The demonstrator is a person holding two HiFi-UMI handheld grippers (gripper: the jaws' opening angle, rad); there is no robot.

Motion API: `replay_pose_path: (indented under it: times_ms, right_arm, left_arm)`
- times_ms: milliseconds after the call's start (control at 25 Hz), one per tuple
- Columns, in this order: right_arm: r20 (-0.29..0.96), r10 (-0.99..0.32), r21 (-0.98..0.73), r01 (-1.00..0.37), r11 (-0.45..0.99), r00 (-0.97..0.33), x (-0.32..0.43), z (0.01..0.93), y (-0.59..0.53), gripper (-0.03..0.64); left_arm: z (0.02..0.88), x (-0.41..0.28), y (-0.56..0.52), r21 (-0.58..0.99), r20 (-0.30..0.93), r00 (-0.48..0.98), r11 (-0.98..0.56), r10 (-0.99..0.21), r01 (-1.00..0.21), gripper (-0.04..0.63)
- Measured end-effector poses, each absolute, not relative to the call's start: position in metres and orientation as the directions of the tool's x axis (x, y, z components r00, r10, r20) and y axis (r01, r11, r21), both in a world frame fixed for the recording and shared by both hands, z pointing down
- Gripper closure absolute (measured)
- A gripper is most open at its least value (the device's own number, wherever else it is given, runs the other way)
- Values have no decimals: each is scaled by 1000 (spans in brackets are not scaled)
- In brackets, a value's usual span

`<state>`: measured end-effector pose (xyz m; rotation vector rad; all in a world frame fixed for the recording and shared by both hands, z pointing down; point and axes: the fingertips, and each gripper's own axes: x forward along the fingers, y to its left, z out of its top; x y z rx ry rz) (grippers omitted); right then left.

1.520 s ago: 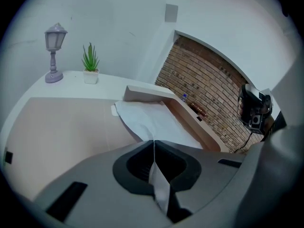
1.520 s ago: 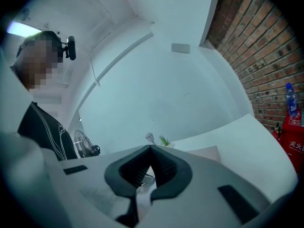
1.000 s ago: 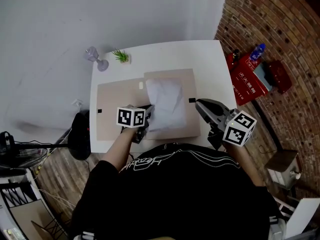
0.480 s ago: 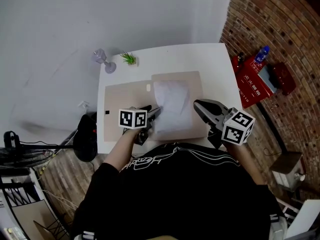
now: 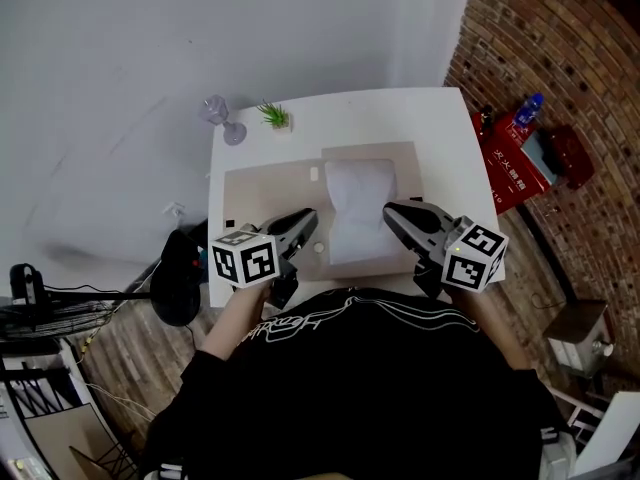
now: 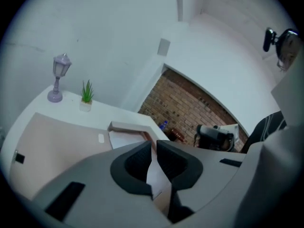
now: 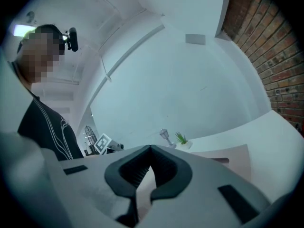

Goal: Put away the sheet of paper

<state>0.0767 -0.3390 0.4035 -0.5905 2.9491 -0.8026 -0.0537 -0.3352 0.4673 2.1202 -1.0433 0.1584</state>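
The white sheet of paper (image 5: 362, 208) lay flat on a beige card mat (image 5: 265, 193) spread over the white rectangular table (image 5: 340, 118), towards the mat's right half. The left gripper (image 5: 306, 220) hung over the mat just left of the sheet, its jaws closing to a thin slit with nothing gripped. The right gripper (image 5: 392, 211) hovered at the sheet's right edge, jaws together and empty. A small green potted plant (image 5: 275, 118) stood at the table's far edge.

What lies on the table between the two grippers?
The head view shows the sheet of paper, on a beige board, between the left gripper and right gripper. The left one's jaws are closing, empty.
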Motion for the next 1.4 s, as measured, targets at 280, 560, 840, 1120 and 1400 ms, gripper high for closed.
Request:
replay_pose_path:
  times_ms: [280, 560, 840, 1120, 1400]
  right_arm:
    - [68, -350, -486, -338, 806, -934, 48, 395, -325, 616]
    - [55, -341, -446, -329, 832, -938, 35, 387, -319, 615]
    - [77, -337, -442, -335, 832, -938, 30, 391, -313, 615]
    - [92, -331, -436, -337, 835, -939, 26, 392, -309, 615]
    - [96, -332, -434, -340, 834, -938, 30, 391, -311, 617]
  left_arm:
    - [409, -61, -319, 559, 242, 697, -490, -675, -669, 552]
    - [393, -70, -311, 554, 192, 702, -515, -686, -654, 554]
    - [391, -77, -306, 533, 178, 693, -524, -698, -664, 554]
    - [394, -76, -302, 543, 172, 704, -530, -689, -651, 554]
    - [393, -76, -306, 545, 173, 700, -525, -693, -654, 554]
